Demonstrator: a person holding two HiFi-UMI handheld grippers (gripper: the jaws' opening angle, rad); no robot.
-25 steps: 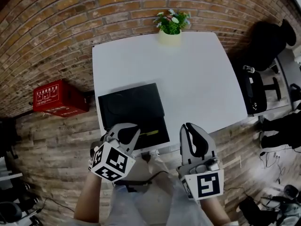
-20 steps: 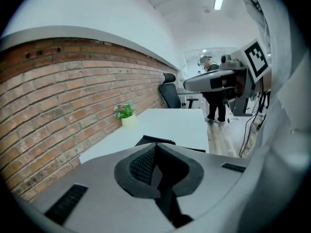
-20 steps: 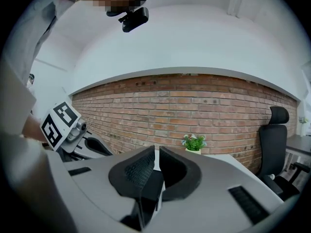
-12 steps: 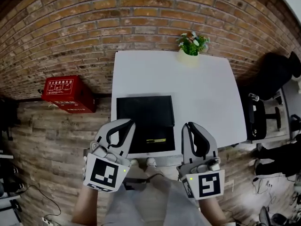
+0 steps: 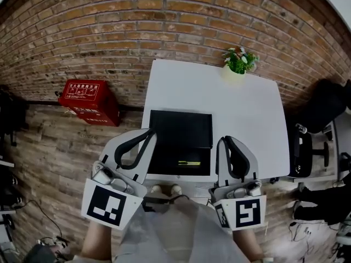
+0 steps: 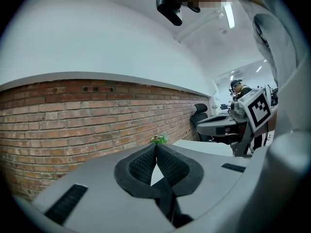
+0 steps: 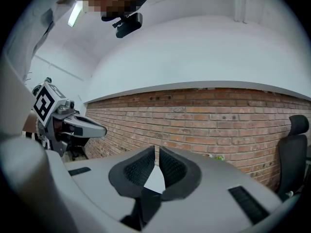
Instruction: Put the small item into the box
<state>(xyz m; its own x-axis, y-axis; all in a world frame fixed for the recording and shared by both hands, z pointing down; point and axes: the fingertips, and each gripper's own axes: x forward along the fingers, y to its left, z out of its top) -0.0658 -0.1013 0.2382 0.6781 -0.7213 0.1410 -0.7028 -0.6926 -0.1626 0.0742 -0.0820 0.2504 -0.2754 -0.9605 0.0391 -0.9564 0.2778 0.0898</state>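
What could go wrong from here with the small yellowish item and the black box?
The small yellowish item is thin and lies flat on the black box, so a gripper may push it instead of pinching it.
The left gripper and the right gripper are both shut; they must open before any grasp.
The box sits at the near edge of the table; a hard push may slide it off.

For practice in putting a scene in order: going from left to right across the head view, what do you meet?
red box → left gripper → black box → right gripper → office chair. The potted plant lines up with the right gripper, so it is left out.
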